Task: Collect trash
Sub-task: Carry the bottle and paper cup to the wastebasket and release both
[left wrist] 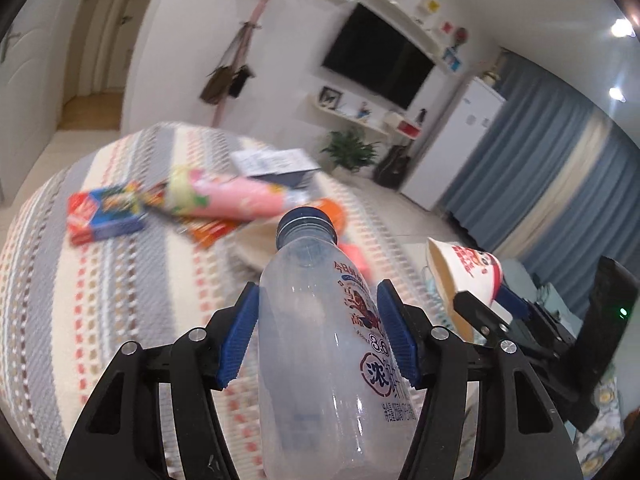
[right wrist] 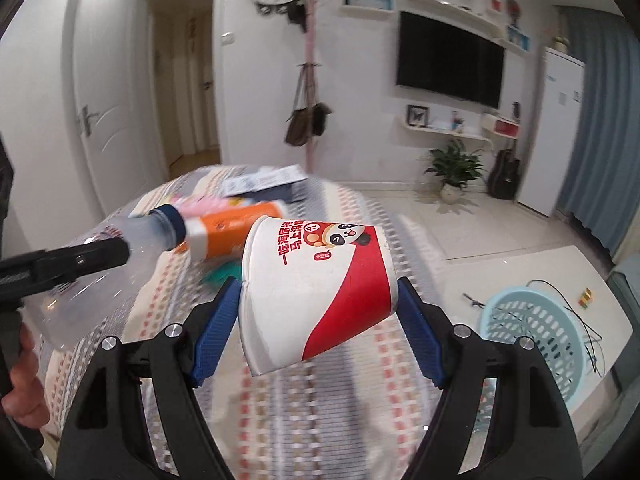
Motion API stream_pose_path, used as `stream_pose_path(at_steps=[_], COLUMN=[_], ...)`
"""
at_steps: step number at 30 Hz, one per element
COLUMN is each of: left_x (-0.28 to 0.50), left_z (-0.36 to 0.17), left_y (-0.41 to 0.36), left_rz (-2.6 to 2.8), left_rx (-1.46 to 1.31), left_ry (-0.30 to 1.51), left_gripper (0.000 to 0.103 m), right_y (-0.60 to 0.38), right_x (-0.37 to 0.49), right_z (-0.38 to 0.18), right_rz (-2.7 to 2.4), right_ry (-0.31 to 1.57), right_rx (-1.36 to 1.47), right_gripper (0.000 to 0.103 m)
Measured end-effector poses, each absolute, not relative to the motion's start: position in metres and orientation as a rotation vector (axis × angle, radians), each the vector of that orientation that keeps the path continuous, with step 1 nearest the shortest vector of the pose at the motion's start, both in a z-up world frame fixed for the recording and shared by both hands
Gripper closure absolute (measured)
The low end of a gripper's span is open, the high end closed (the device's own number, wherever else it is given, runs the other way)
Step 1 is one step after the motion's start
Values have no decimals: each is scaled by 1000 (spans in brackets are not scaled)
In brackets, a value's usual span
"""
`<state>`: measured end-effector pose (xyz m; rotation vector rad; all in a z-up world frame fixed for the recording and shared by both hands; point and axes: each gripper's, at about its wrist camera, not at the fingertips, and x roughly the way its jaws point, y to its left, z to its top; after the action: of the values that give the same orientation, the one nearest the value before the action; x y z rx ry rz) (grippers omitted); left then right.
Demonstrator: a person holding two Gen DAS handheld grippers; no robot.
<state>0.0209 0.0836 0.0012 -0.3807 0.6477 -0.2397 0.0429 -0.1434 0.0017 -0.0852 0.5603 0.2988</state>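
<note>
Two items held clear above striped bench [right wrist: 320, 420]. Pale-blue laundry basket [right wrist: 532, 344] on floor at right: likely drop point. Right gripper [right wrist: 318, 320], jaws wide, clamps red-and-white paper bowl [right wrist: 316, 288] across its crushed sides. Left gripper [left wrist: 318, 336], jaws partly closed, pads pressing empty clear bottle [left wrist: 320, 340] at mid-body. Remaining wrappers [left wrist: 160, 204] lie on bench. Advice: keep squeeze steady, carry both over basket rim before release.
</note>
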Motion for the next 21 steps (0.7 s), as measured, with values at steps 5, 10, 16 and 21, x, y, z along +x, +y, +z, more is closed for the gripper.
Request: stream_pose_path(at_steps=[5,10,16,21], left_x=[42,69,112,145], left_z=[20,30,30,20], left_y=[46,2,-60,-114], left_rz=[-305,-359,-443,-523], left_rx=[-329,-288,-249,-207], left_ry=[624,612,642,680], left_gripper=[45,45,45,45], right_y=[-181,-224,-282,-336], right_x=[52,64,81,95], right_z=[8,6,-1,-15], right_rz=[225,142,31,-70], right_ry=[539,535,544,566], right_rx=[-34,20,90,165], right_gripper=[29,29,29,29])
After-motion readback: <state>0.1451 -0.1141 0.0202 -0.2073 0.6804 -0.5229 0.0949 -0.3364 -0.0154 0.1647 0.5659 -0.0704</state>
